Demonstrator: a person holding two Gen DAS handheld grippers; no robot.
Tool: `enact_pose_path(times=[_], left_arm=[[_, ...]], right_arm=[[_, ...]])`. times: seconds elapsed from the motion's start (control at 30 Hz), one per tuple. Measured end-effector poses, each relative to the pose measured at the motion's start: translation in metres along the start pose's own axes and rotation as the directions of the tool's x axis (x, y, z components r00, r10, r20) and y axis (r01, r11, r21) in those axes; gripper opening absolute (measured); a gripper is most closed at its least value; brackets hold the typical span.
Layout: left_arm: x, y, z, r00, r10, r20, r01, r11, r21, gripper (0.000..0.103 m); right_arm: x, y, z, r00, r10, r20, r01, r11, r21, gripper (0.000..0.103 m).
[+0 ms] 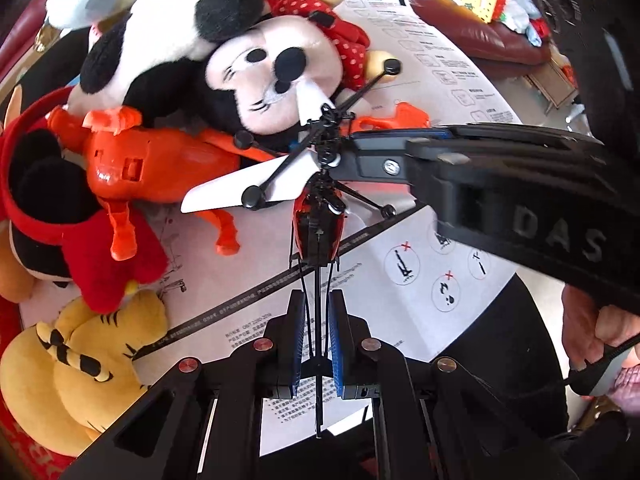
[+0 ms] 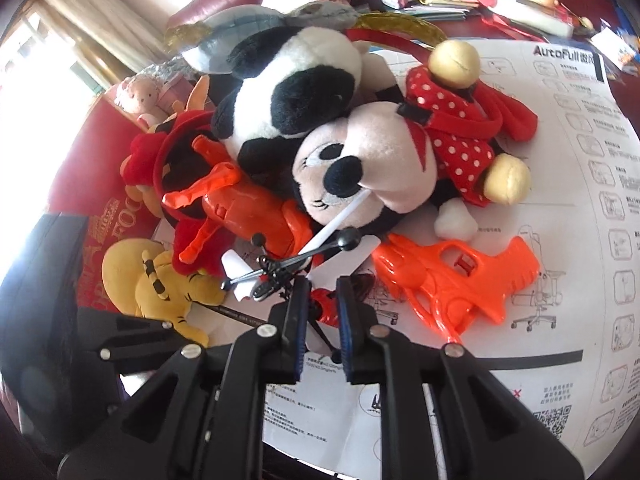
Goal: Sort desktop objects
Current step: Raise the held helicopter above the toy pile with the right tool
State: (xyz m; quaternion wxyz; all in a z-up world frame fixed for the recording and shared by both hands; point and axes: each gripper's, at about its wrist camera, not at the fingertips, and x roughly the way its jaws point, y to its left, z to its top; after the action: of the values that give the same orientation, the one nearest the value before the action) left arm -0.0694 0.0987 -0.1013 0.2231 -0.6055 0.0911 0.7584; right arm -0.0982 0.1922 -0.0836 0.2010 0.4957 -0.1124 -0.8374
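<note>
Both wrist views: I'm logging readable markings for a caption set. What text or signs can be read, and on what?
"AutoFull": header of the white instruction sheet.
"DAS": raised letters on the right gripper body.
"FOC": partial gold print on the red box.
Red X marks over circled diagrams on the sheet.
QR code on the sheet.
Fine body print: too small to read.

Right tongs (image 2: 323,292): 2 blue-padded fingers (image 2: 298,312) nearly together, a small red toy helicopter (image 2: 326,304) between them; actual contact can't be told. Its white rotor blade (image 2: 344,216) tilts up to the mouse plush (image 2: 360,168) snout. Panda plush (image 2: 292,80) lies on top of the mouse. Orange toy plane (image 2: 240,208) left of the helicopter, orange water gun (image 2: 456,276) right, flat on the white instruction sheet (image 2: 560,208). Yellow tiger plush (image 2: 160,280) at lower left.
</note>
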Motion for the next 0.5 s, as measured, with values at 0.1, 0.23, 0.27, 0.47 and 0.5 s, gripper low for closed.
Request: enact_pose_path(times=[0.1,0.23,0.27,0.47,0.5], left_arm=[[0.000,0.005,0.000,1.000,-0.014,-0.003,0.014,1.000,-0.013,0.011],[-0.002,0.009,-0.001,0.999,-0.036,-0.001,0.036,0.999,-0.016,0.011],[-0.002,0.009,-0.001,0.999,-0.039,-0.002,0.039,0.999,-0.014,0.011],[-0.004,0.013,-0.004,0.999,-0.049,0.006,0.050,0.999,-0.008,0.011],[-0.006,0.014,-0.004,0.999,-0.049,0.011,0.049,0.999,-0.008,0.011]], right_arm=[[0.000,0.005,-0.001,1.000,0.014,-0.006,-0.014,0.999,-0.039,0.026],[0.003,0.015,-0.004,1.000,0.015,-0.018,-0.017,0.995,-0.096,0.034],[0.004,0.016,-0.004,1.000,0.017,-0.018,-0.019,0.994,-0.104,0.034],[0.016,0.013,0.007,0.999,0.033,-0.009,-0.033,0.998,-0.053,0.031],[0.018,0.012,0.008,0.999,0.034,-0.014,-0.035,0.998,-0.043,0.027]])
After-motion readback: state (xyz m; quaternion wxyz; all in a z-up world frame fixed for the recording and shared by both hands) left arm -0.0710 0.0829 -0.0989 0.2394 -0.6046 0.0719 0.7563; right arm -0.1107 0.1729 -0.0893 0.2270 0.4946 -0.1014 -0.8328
